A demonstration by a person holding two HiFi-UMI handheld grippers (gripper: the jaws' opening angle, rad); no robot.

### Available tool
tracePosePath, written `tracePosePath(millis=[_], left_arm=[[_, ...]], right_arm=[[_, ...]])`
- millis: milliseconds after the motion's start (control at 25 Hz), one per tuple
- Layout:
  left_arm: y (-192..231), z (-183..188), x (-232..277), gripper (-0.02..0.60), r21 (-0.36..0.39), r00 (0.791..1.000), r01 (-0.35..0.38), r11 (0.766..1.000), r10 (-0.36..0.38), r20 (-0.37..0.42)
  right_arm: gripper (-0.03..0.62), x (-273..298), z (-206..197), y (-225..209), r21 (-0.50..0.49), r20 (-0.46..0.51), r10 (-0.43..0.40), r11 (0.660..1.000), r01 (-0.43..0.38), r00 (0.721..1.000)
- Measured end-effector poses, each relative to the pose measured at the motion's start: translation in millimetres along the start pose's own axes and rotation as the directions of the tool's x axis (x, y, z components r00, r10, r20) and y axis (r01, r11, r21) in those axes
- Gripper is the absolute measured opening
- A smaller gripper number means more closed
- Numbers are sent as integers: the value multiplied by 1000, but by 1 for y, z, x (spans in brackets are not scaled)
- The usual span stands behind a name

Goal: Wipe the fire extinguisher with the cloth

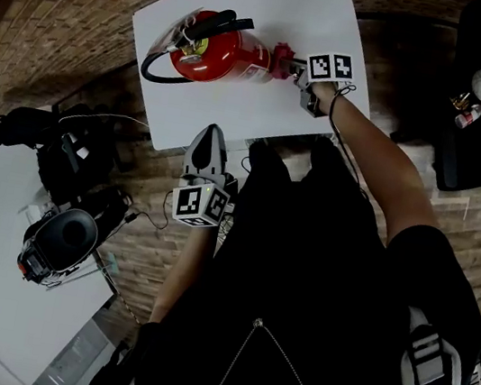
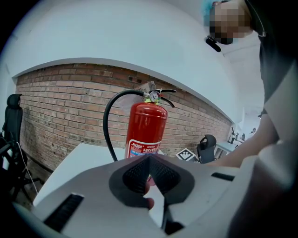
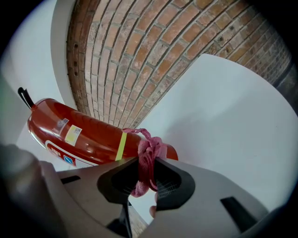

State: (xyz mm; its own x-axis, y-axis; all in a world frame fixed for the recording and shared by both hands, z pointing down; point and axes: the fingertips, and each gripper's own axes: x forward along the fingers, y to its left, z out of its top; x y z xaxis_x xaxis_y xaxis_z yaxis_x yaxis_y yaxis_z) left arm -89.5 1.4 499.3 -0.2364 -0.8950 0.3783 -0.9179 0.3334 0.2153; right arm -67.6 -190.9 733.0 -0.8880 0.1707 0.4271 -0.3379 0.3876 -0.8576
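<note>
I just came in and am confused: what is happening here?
A person works with two handheld grippers. The right gripper has its jaws shut on a pink cloth, held at the bottom end of the red fire extinguisher on the white table. The left gripper, jaws shut and empty, hangs by the table's near edge.

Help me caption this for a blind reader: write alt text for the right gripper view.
The right gripper is shut on a bunched pink cloth, holding it at the bottom end of a red cylindrical fire extinguisher. A white tabletop fills the right side, with a brick wall behind.
</note>
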Motion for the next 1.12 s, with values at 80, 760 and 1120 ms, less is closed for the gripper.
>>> tracePosePath(millis=[80,760,1120], left_arm=[[-1,1,1,8,2,1000,3,1000,-3,2],[-12,3,5,8,7,1000,22,1000,-22,14],[-15,5,1,8,12,999,20,1000,-20,29]], right_arm=[[101,-3,1,7,0,6,13,1000,-13,1000],[101,-27,10,51,5,28,96,995,-96,995],[101,-44,17,80,-28,45,143,989,-142,989]])
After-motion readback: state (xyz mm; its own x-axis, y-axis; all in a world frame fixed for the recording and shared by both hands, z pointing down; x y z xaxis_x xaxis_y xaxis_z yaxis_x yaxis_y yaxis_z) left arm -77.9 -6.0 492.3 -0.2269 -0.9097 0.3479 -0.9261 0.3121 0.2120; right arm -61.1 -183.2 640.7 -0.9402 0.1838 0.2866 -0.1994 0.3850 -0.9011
